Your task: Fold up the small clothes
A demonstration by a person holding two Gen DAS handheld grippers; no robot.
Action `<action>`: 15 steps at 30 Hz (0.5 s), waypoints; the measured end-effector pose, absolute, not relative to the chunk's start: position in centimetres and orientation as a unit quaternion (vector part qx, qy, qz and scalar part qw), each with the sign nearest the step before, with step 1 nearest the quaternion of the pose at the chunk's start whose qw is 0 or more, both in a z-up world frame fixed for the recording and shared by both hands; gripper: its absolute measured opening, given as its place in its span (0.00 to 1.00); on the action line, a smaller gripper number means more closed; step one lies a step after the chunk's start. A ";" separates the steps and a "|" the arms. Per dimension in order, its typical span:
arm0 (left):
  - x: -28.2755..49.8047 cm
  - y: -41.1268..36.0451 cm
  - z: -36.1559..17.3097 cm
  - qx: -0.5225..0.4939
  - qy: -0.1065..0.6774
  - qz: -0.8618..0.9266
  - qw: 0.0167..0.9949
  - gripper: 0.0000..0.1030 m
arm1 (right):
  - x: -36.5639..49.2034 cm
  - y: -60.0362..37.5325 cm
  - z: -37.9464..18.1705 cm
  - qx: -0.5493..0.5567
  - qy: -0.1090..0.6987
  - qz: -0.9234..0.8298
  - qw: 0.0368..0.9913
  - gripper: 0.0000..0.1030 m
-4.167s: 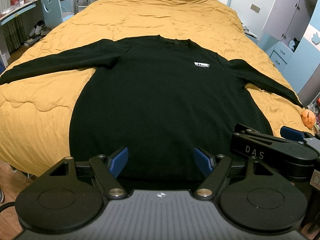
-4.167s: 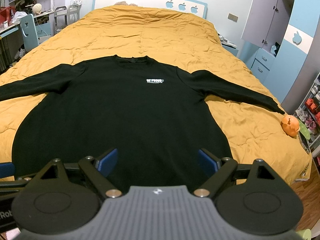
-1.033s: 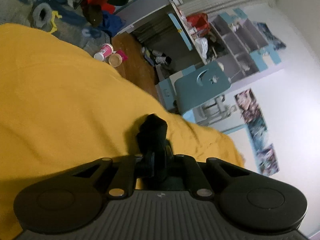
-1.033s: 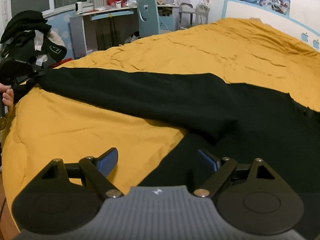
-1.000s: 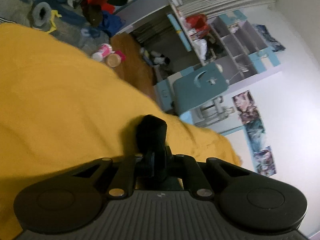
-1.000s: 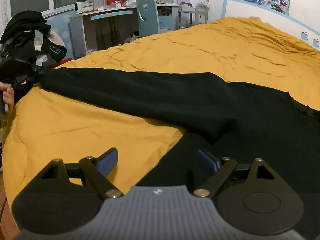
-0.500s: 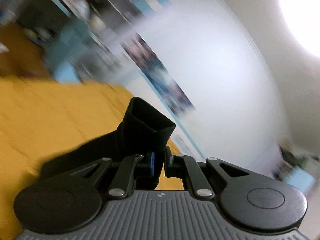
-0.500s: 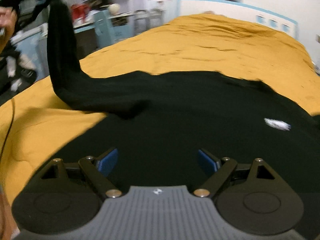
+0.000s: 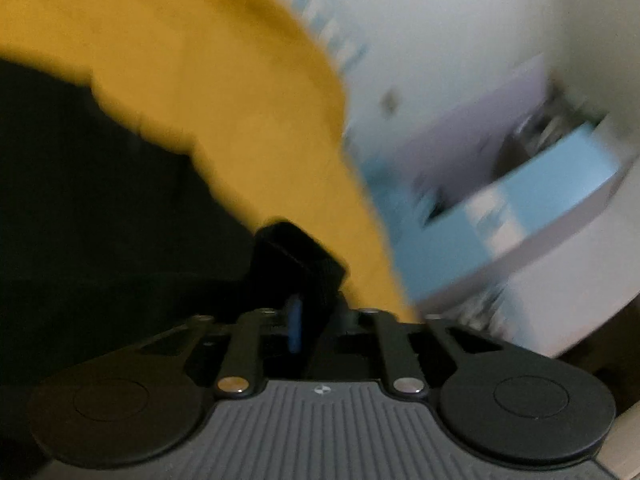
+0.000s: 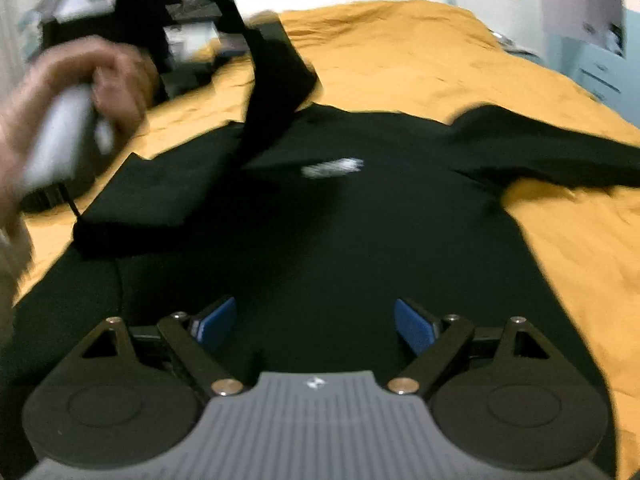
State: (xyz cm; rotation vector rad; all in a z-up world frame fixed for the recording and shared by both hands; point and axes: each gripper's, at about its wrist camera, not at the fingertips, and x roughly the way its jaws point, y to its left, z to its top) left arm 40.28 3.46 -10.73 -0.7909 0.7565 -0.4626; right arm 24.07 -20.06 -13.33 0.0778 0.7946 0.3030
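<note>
On the bed with the yellow quilt (image 10: 420, 52) we see the black sweater (image 10: 320, 232) spread. Our left tongs (image 9: 316, 320), whose jaws have just been opening, have its sleeve cuff (image 9: 296, 256) between them. The right tongs (image 10: 314, 322) stand wide open and empty above the hem.

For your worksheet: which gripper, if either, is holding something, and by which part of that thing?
The left gripper has the black sweatshirt's sleeve cuff between its just-opening jaws; a firm grip cannot be told. The right gripper is open, holding nothing.
</note>
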 end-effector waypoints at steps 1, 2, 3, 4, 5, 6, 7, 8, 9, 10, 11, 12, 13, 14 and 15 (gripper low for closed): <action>41.2 2.5 -11.8 -0.358 0.405 -0.200 0.817 0.32 | 24.2 -21.0 -13.5 0.044 0.388 0.136 0.910 0.80; 41.8 1.9 -12.2 -0.341 0.434 -0.191 0.812 0.35 | 24.3 -21.7 -13.7 0.052 0.390 0.128 0.911 0.80; 42.0 1.6 -12.2 -0.318 0.456 -0.179 0.812 0.47 | 24.5 -22.4 -13.7 0.060 0.390 0.119 0.911 0.80; 42.1 1.6 -11.6 -0.284 0.471 -0.170 0.818 0.57 | 24.5 -23.4 -13.6 0.073 0.387 0.109 0.913 0.80; 41.9 1.8 -10.5 -0.256 0.469 -0.171 0.828 0.62 | 24.7 -24.0 -13.5 0.085 0.386 0.105 0.913 0.80; 41.1 2.3 -9.5 -0.227 0.459 -0.179 0.840 0.68 | 25.1 -24.6 -13.3 0.099 0.385 0.107 0.911 0.80; 40.2 3.2 -8.2 -0.197 0.442 -0.188 0.855 0.70 | 25.7 -25.0 -13.2 0.118 0.384 0.113 0.909 0.80; 38.9 4.7 -6.7 -0.176 0.422 -0.187 0.869 0.70 | 26.0 -25.4 -12.9 0.142 0.380 0.121 0.906 0.80; 37.8 6.2 -5.6 -0.171 0.409 -0.188 0.876 0.77 | 26.9 -25.6 -12.5 0.163 0.376 0.126 0.904 0.80; 36.4 8.5 -4.5 -0.175 0.394 -0.193 0.881 0.87 | 27.6 -25.8 -12.3 0.181 0.371 0.132 0.901 0.80; 34.8 10.7 -3.6 -0.188 0.374 -0.191 0.888 0.88 | 28.5 -25.8 -12.1 0.197 0.368 0.136 0.899 0.80; 33.2 11.4 -2.8 -0.196 0.358 -0.181 0.895 0.88 | 29.6 -26.0 -11.8 0.208 0.362 0.141 0.898 0.80; 32.3 13.4 -2.3 -0.197 0.345 -0.157 0.904 0.89 | 31.2 -26.1 -11.7 0.219 0.350 0.149 0.899 0.80; 31.3 15.6 -2.4 -0.190 0.347 -0.135 0.909 0.89 | 32.5 -26.1 -11.6 0.222 0.340 0.154 0.901 0.80; 30.8 17.2 -2.8 -0.179 0.353 -0.118 0.911 0.89 | 33.8 -26.1 -11.5 0.222 0.330 0.158 0.904 0.77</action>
